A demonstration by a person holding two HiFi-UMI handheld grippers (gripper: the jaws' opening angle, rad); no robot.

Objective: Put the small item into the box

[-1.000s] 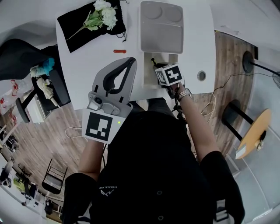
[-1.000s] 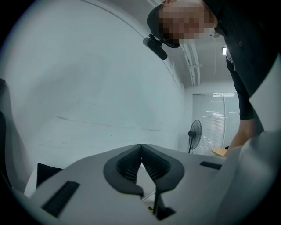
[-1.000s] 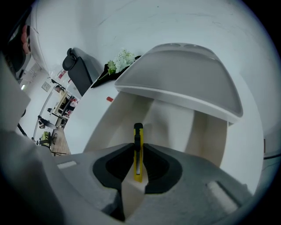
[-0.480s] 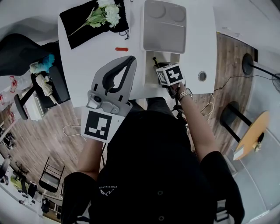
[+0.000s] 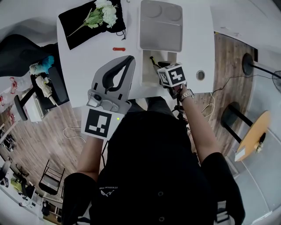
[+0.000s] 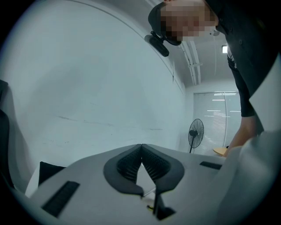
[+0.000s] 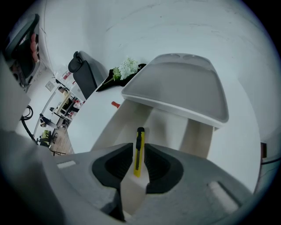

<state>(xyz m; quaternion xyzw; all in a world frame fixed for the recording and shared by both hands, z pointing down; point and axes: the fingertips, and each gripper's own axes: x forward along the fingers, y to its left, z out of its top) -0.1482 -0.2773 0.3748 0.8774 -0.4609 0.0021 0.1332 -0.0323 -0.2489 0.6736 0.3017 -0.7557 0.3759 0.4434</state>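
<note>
White table fills the top of the head view, smooth and bare in the middle. On it sits the box, cream-coloured, rectangular, straight-walled and open. Its lid stands tipped back on the far side, a pale grey tray shape with rounded corners and two round dimples near the far edge. From the right gripper view the box's hollow lies straight ahead, with nothing lying on the part of the floor that shows.

Far left corner: a black cloth, soft and rumpled, and on it a sprig of white flowers with a green stem.

Left gripper is raised, looking at the wall. Its ribbed black pads are pressed together at the tips, nothing in them.

Right gripper hangs over the near end of the box and pinches the knife. It's a slim yellow cutter with a black tip, held between the pads, tip pointing into the hollow. Whether it touches the box floor, I can't tell.

Smallest of all, a little red piece lies on the table between cloth and box, apart from both.
</note>
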